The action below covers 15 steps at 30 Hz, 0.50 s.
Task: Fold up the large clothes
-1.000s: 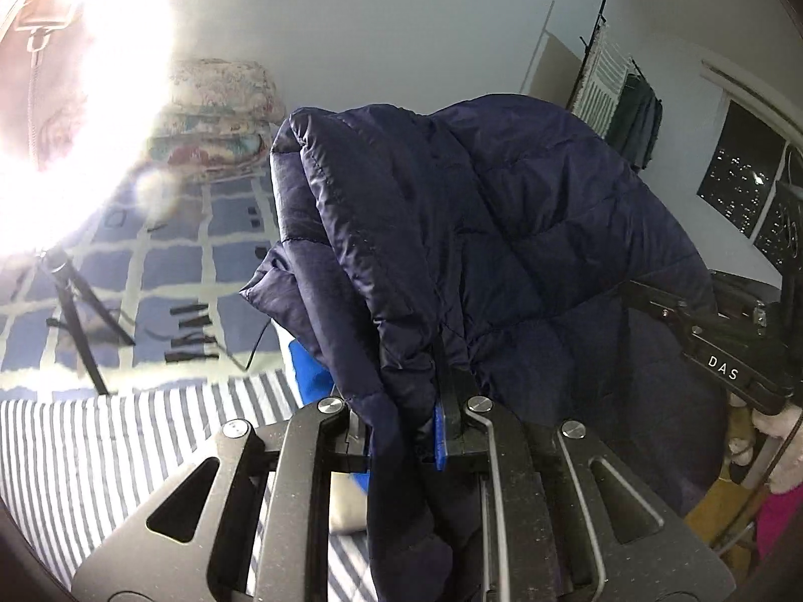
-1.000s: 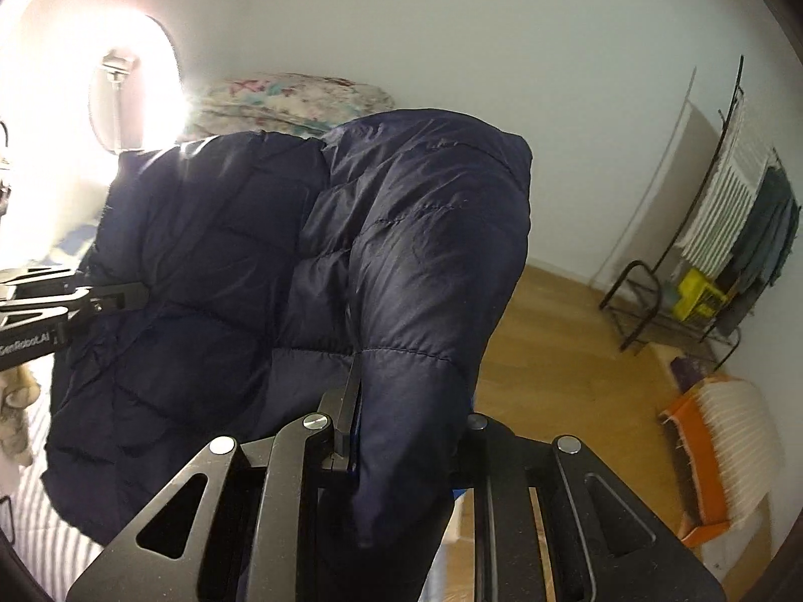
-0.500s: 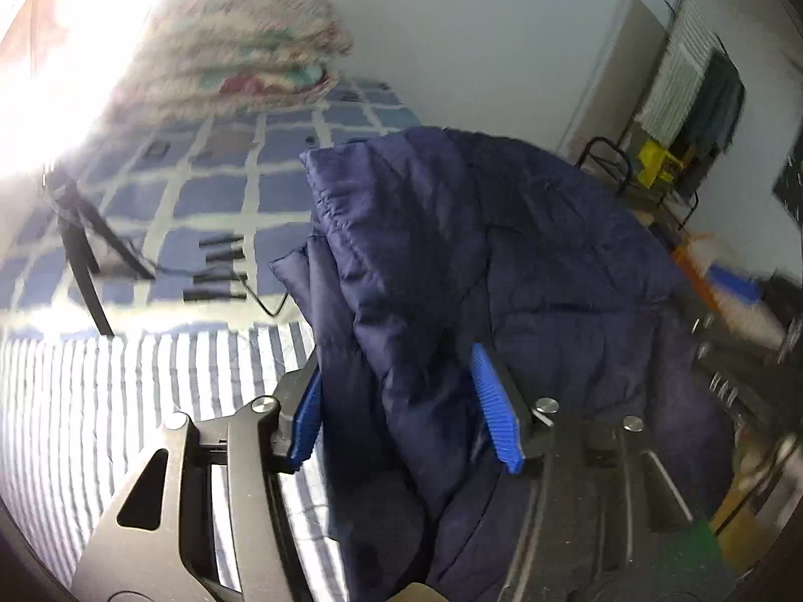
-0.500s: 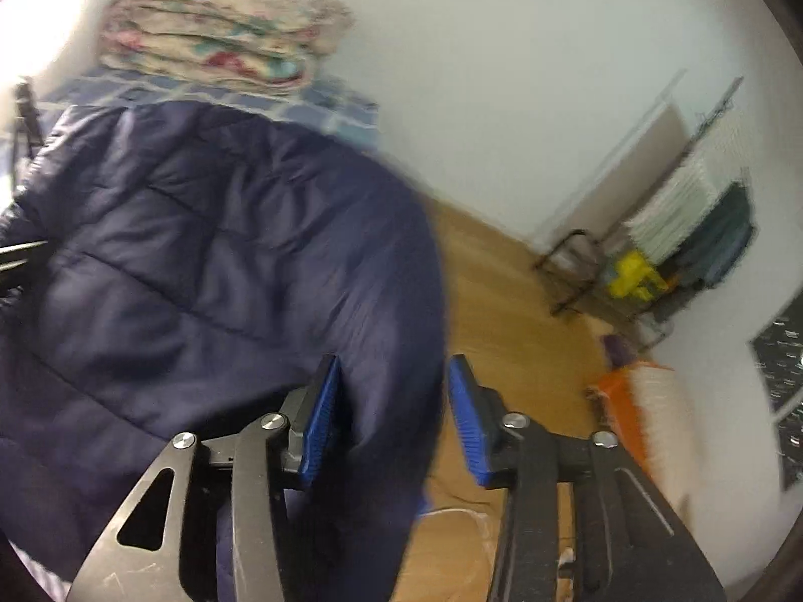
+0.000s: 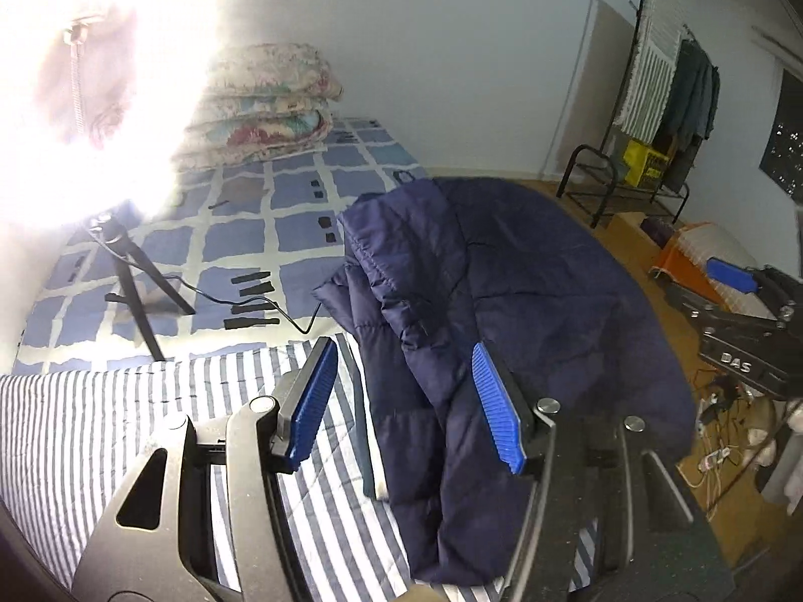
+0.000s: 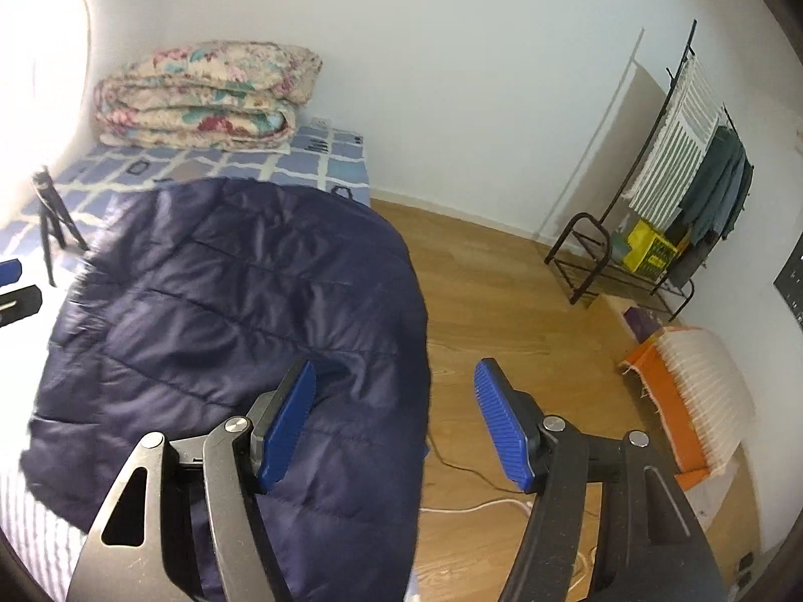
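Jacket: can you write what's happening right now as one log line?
left gripper: open, clear of jacket | right gripper: jaws opening, pads off the fabric | jacket: released, lying on striped sheet

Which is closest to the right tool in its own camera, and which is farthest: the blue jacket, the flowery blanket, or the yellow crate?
From the right tool, whose jaws are opening:
1. Blue jacket, just ahead on the left, lying on the bed.
2. Yellow crate, across the floor on the right, under the clothes rack.
3. Flowery blanket, folded at the bed's far end by the wall.
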Each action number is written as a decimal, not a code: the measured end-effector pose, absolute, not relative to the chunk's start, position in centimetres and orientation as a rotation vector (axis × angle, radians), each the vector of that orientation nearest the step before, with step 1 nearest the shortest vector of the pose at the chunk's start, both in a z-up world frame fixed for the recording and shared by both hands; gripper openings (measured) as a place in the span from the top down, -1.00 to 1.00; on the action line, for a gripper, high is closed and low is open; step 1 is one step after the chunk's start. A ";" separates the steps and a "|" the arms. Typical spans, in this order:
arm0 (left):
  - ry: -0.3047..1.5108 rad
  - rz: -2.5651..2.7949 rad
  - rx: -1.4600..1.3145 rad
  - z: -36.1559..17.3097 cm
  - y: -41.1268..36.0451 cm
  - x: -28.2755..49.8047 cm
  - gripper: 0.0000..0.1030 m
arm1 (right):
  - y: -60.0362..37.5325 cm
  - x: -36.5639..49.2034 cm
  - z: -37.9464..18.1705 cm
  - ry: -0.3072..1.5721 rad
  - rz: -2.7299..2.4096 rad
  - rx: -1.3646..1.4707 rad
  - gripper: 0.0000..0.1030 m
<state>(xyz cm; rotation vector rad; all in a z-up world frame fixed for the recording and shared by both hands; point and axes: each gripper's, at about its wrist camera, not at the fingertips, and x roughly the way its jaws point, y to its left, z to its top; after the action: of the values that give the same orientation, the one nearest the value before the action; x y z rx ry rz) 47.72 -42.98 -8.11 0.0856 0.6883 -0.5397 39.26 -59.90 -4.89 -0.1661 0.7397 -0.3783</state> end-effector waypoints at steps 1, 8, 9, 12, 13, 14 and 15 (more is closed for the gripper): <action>0.679 -0.538 0.089 -7.5 -42.4 46.9 -0.12 | -59.5 38.9 -4.4 0.732 -0.372 -0.160 -0.27; 0.601 -0.557 0.067 -1.8 -37.5 40.6 -0.12 | -55.8 34.9 0.1 0.671 -0.322 -0.132 -0.27; 0.587 -0.561 0.059 -0.6 -36.5 39.4 -0.12 | -55.2 34.0 0.9 0.664 -0.315 -0.125 -0.27; 0.547 -0.571 0.056 2.0 -34.0 36.0 -0.12 | -53.2 31.3 3.1 0.638 -0.287 -0.105 -0.27; 0.531 -0.570 0.068 2.8 -33.3 34.8 -0.12 | -52.6 30.6 3.7 0.632 -0.283 -0.105 -0.27; 0.516 -0.570 0.081 3.7 -32.7 33.7 -0.12 | -51.8 29.7 4.6 0.622 -0.279 -0.107 -0.28; 0.500 -0.574 0.087 4.6 -31.9 32.3 -0.12 | -51.0 28.7 5.5 0.613 -0.273 -0.106 -0.28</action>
<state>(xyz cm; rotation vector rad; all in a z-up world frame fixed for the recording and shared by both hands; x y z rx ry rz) 32.30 -31.87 4.57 0.0866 0.4998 -0.5741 28.70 -51.04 5.50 -0.1059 0.6126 -0.2735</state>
